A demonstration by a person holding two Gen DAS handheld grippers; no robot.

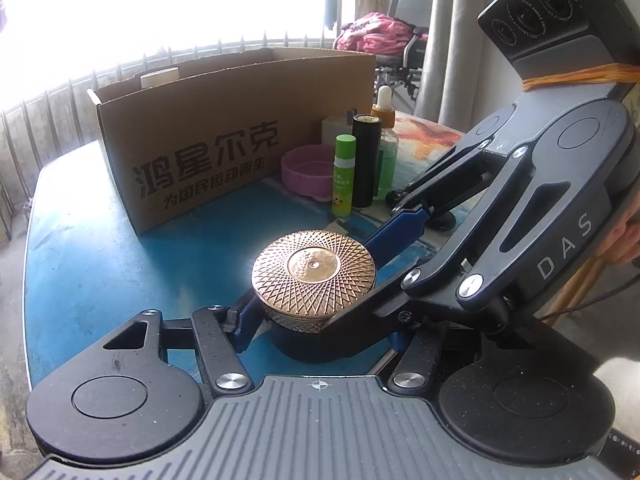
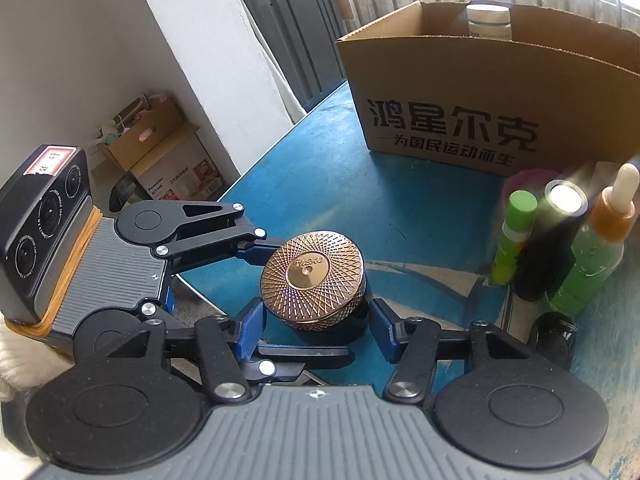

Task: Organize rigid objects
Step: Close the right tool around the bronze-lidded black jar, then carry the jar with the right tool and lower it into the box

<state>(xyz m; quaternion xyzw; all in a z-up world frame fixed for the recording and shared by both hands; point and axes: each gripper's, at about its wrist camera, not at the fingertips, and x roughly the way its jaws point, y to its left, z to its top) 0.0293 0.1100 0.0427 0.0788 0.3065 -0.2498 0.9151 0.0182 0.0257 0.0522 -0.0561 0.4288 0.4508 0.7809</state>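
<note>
- The left gripper [image 1: 320,320] straddles the jar [image 1: 314,268]. One blue pad meets the jar's side and the other is hidden, so I cannot tell whether it is clamped.
- The jar is round and squat, with a dark body and a gold lattice-cut lid with a smooth centre disc. It stands upright on the table.
- The right gripper [image 2: 316,320] also brackets the jar, unclenched, with a sliver of gap at its right pad.
- On the blue table [image 1: 100,248] a cardboard box [image 1: 224,140] stands left of a pink bowl [image 1: 308,172], green tube [image 1: 344,176], black tube [image 1: 366,160] and dropper bottle [image 1: 386,136].
- Behind are a bright railed window and a pink cloth [image 1: 372,34].
</note>
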